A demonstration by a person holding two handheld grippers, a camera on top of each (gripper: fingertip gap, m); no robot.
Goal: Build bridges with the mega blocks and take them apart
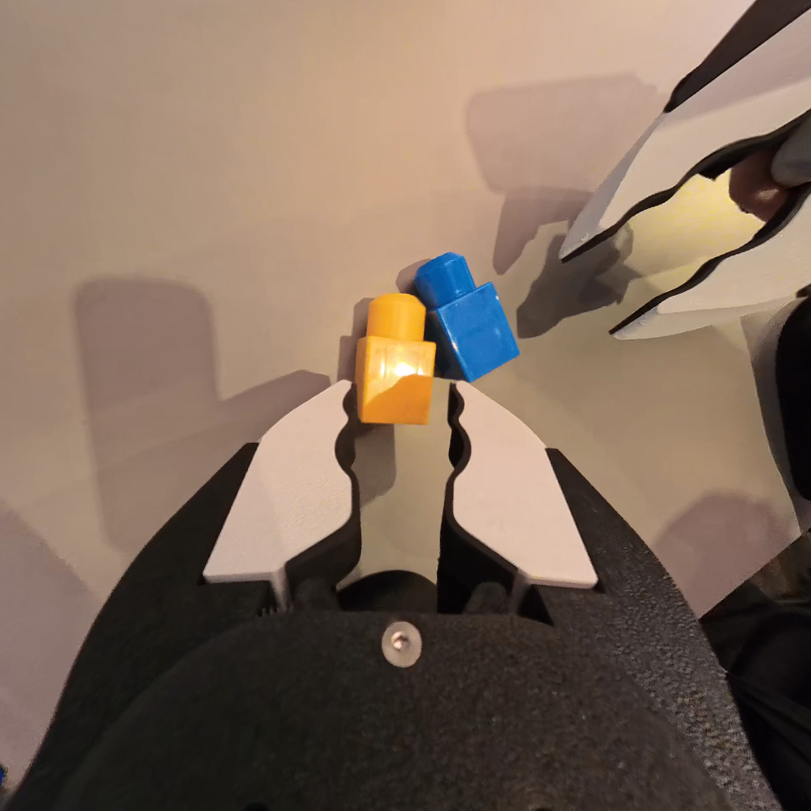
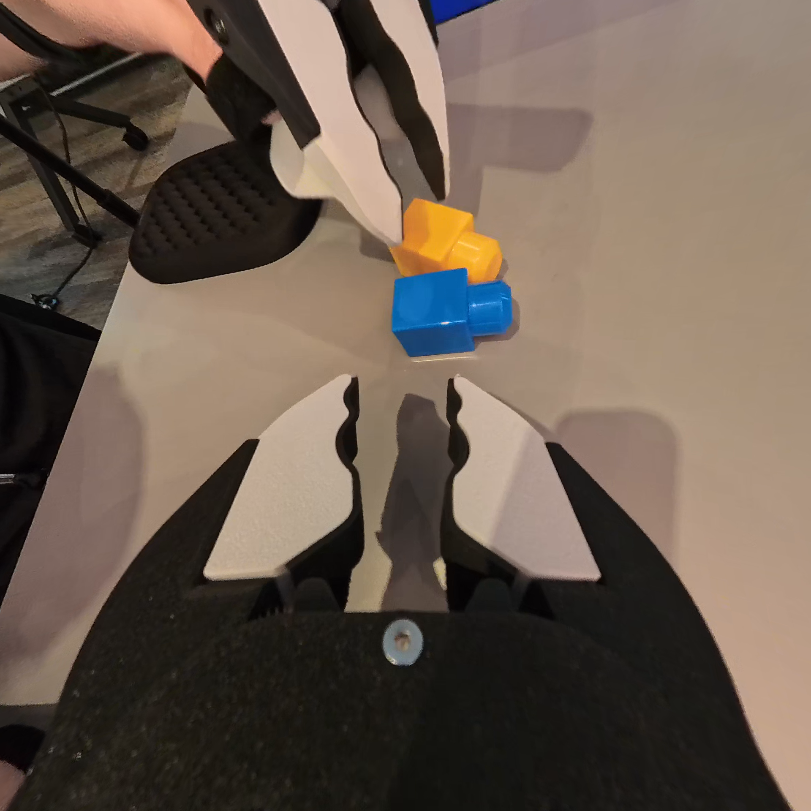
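Broad beige table [image 2: 658,263], bare on the far and right sides, edge falling away left beside a black chair seat [image 2: 219,219]. Left gripper [image 1: 397,386] and right gripper [image 2: 403,382], both spread, grasping nothing. Small yellow block [image 1: 395,377] and blue block [image 1: 471,333], toppled and touching. Risk: closing on yellow likely nudges blue, or rolls either on its stud.

Pale beige tabletop [image 2: 614,263] under warm light, crossed by soft shadows. At ten o'clock, black perforated chair seat [image 2: 219,219], dark chair legs [image 2: 79,114], grey-brown carpet [image 2: 26,184].
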